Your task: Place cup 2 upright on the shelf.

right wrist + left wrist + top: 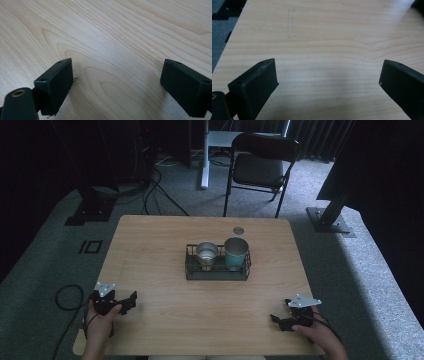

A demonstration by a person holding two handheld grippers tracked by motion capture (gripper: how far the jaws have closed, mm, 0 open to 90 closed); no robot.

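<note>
A black wire basket (218, 270) stands at the middle of the wooden table (165, 245). Inside it sit a silver metal cup (206, 254) on the left and a teal cup (236, 252) on the right. My left gripper (129, 301) rests low at the table's front left corner, open, with bare wood between its jaws (328, 75). At the front right corner my right gripper (278, 320) lies open as well, nothing between its jaws (116, 75). Both grippers are well apart from the basket.
A small round lid or disc (238, 230) lies on the table behind the basket. A black folding chair (260, 167) stands beyond the table's far edge. Cables run over the grey carpet at left.
</note>
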